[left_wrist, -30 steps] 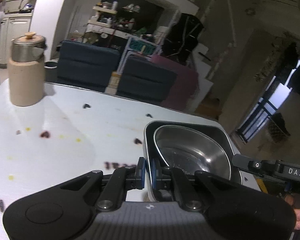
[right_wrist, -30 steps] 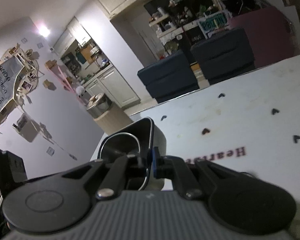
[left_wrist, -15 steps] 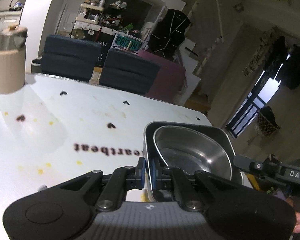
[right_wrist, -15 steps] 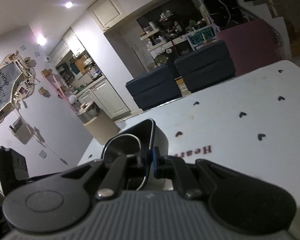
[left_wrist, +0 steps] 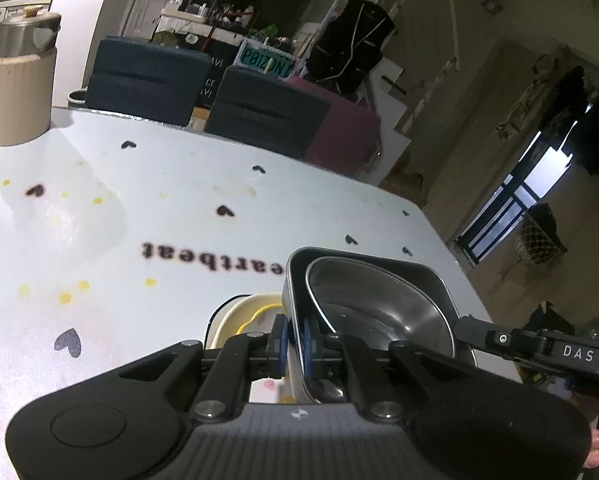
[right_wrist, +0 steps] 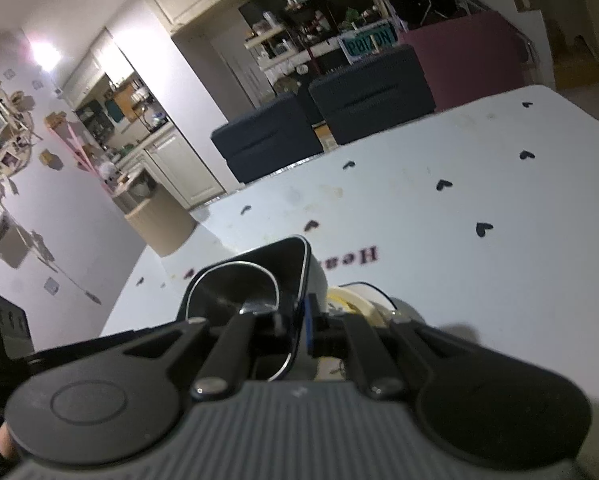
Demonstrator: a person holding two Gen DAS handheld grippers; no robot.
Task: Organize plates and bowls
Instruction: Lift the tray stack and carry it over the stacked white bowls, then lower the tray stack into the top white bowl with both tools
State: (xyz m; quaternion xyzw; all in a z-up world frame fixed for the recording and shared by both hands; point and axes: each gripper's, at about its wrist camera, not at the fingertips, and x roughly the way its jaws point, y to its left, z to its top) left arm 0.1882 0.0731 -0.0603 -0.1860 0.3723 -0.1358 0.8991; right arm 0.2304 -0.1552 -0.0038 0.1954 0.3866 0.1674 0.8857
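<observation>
A dark square dish (left_wrist: 431, 276) with a steel bowl (left_wrist: 379, 304) nested in it hangs just above the white table. My left gripper (left_wrist: 295, 338) is shut on the dish's near rim. In the right wrist view my right gripper (right_wrist: 301, 320) is shut on the opposite rim of the same dish (right_wrist: 291, 256), the steel bowl (right_wrist: 235, 288) to its left. A cream bowl (left_wrist: 247, 312) with a yellow mark inside sits on the table right under the dish's edge, and it shows as the cream bowl (right_wrist: 359, 298) beside the right fingers.
A beige canister (left_wrist: 19, 80) with a steel lid stands at the table's far left corner. The white cloth (left_wrist: 139, 200) carries heart prints and lettering. Dark chairs (left_wrist: 139, 76) line the far edge. The table's right edge (left_wrist: 459, 272) drops to the floor.
Both grippers have carried the dish and steel bowl lower and across the table. The cream bowl has come into view under the dish. Both grips are unchanged.
</observation>
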